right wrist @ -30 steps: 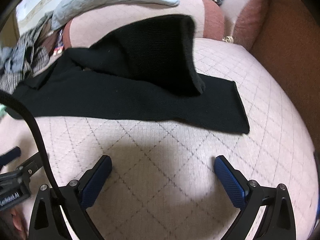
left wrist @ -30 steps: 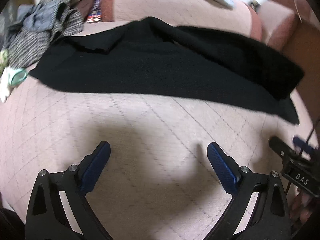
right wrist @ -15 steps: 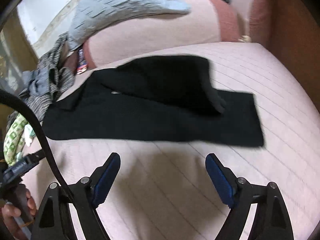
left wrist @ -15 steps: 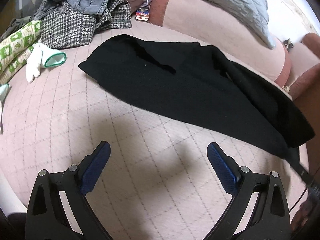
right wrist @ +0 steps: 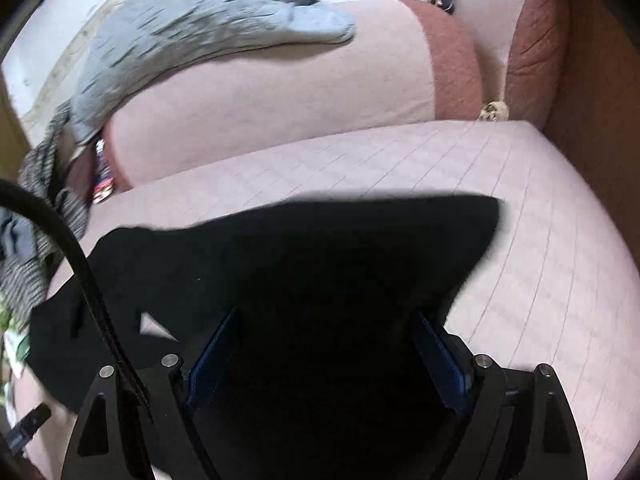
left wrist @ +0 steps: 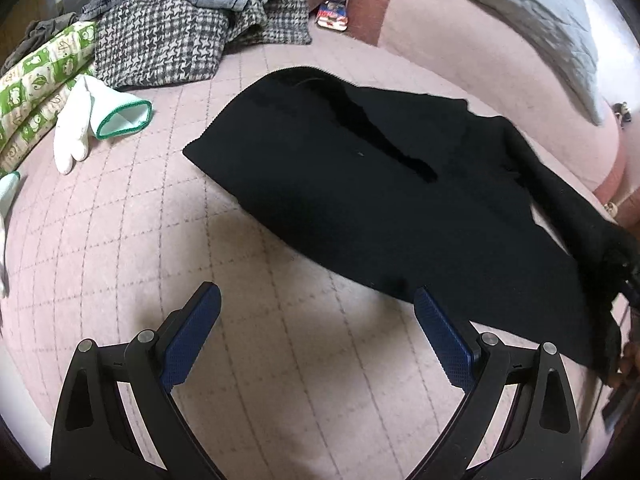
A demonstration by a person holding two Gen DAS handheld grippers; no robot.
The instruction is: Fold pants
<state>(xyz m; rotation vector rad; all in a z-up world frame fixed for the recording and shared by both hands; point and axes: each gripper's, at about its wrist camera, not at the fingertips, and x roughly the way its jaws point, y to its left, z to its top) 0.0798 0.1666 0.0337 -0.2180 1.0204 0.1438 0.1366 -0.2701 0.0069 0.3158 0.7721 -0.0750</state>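
Black pants [left wrist: 360, 184] lie spread across the pink quilted bed, waist end toward the upper left in the left wrist view, leg ends at the right edge. My left gripper [left wrist: 316, 340] is open and empty, hovering over bare bedding just short of the pants' near edge. In the right wrist view the pants [right wrist: 320, 264] fill the lower middle. My right gripper [right wrist: 324, 360] is open, its jaws wide apart with the black fabric lying between and under them.
A heap of checked and grey clothes [left wrist: 192, 16] sits at the back left, with a white glove [left wrist: 92, 120] and a green patterned pillow [left wrist: 36, 80]. A pink bolster [right wrist: 280, 88] with a grey quilt [right wrist: 192, 20] lies behind. A brown headboard [right wrist: 592, 80] is at the right.
The right gripper has moved forward and down onto the leg end of the pants, jaws still open. The left gripper has come closer to the pants' near edge and turned slightly left.
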